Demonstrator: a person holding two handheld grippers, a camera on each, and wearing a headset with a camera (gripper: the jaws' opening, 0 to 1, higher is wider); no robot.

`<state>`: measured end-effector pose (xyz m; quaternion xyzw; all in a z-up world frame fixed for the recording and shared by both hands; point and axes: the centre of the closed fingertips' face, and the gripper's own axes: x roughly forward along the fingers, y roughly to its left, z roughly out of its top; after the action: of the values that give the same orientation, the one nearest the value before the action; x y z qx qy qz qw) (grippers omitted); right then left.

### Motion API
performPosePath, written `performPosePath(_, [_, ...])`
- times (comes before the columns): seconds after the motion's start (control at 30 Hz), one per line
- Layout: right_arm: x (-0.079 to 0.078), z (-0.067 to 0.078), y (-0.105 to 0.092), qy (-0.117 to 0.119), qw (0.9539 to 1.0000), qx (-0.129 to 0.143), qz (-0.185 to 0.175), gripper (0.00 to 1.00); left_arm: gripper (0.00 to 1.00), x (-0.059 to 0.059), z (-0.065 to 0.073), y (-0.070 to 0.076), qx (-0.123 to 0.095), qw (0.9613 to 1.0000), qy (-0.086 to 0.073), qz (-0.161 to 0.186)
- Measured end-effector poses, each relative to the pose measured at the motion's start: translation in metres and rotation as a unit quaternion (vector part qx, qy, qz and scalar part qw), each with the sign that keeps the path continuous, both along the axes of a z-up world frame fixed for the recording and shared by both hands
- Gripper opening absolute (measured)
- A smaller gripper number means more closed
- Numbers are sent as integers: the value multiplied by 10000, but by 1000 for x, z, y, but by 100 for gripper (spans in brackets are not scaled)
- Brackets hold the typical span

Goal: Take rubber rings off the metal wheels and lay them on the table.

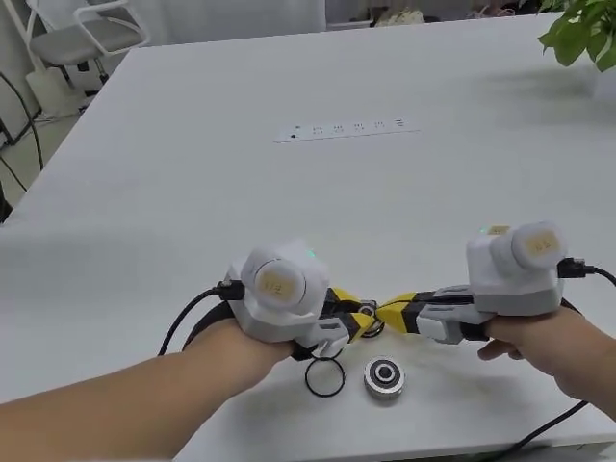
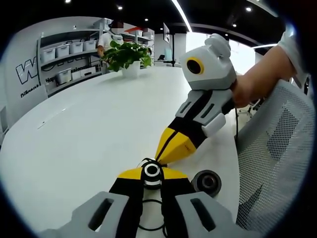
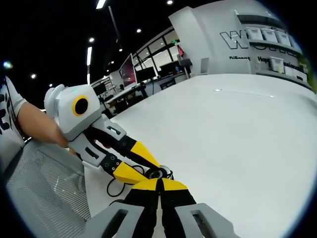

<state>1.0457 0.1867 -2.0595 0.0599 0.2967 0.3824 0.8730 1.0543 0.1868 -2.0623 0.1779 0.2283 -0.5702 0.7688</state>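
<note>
My left gripper is shut on a small metal wheel, held just above the white table. My right gripper meets it tip to tip from the right. Its jaws are shut and pinch the black rubber ring at the wheel's rim. A loose rubber ring lies flat on the table below the grippers. Beside it lies a second metal wheel with a dark band around it.
A white power strip lies at mid-table. A potted plant stands at the far right corner, and an office chair is beyond the far left edge. The table's front edge runs just under the loose ring.
</note>
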Motion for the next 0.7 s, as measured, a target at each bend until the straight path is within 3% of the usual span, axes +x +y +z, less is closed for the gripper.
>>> performPosePath(0.7, [0,0,2,-36,10000,18,76,0,7,1,0,0,-18,10000,0,3])
